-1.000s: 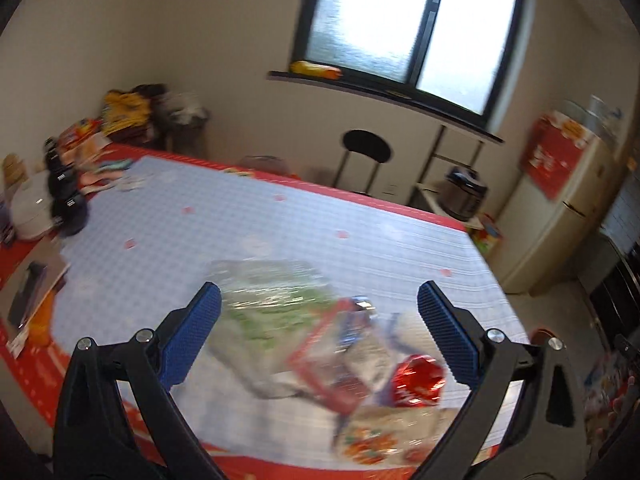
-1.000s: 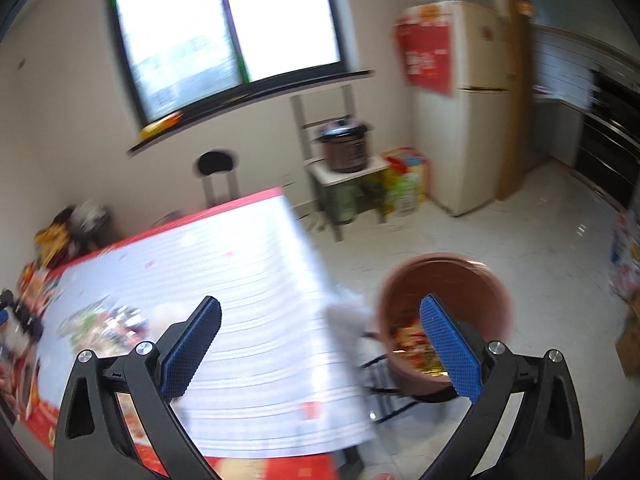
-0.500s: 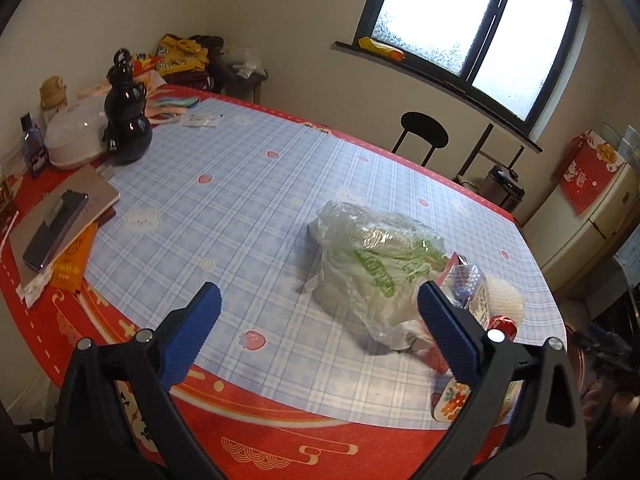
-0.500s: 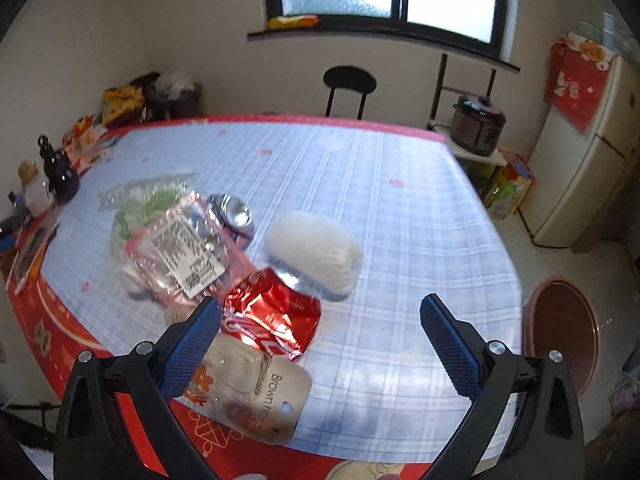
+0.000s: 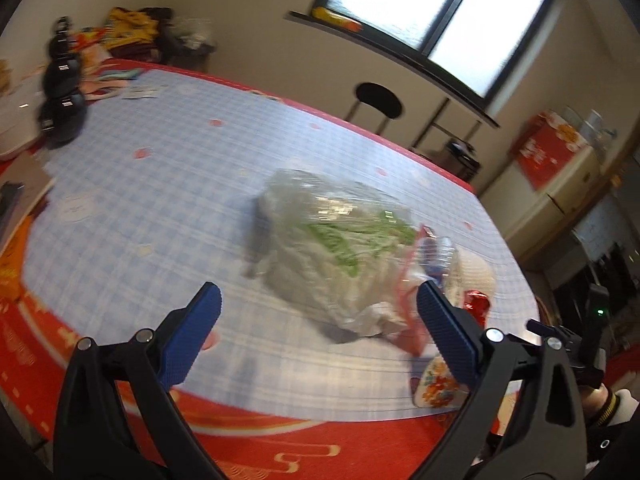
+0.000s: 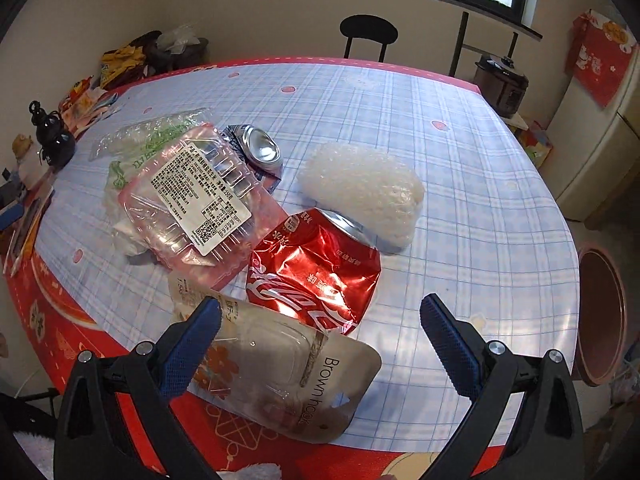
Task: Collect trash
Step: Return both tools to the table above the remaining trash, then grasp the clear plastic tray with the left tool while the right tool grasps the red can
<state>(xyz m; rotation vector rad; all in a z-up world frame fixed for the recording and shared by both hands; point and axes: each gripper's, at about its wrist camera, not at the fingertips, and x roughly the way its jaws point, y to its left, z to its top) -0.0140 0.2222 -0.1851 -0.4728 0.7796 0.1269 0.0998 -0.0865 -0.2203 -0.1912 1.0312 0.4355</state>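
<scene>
Both tongs are spread wide and hold nothing: the left gripper (image 5: 318,320) hangs over the table's (image 6: 460,152) near edge facing a crumpled clear bag with green print (image 5: 332,248), the right gripper (image 6: 320,336) above the "Brown hook" card pack (image 6: 280,380) at that edge. Just behind lie a crushed red can (image 6: 316,276), a clear plastic tray with a label (image 6: 196,196), a flattened silver can (image 6: 260,148) and a white foam net (image 6: 364,188), all bunched together; a brown bin (image 6: 600,312) stands off the table's right edge.
</scene>
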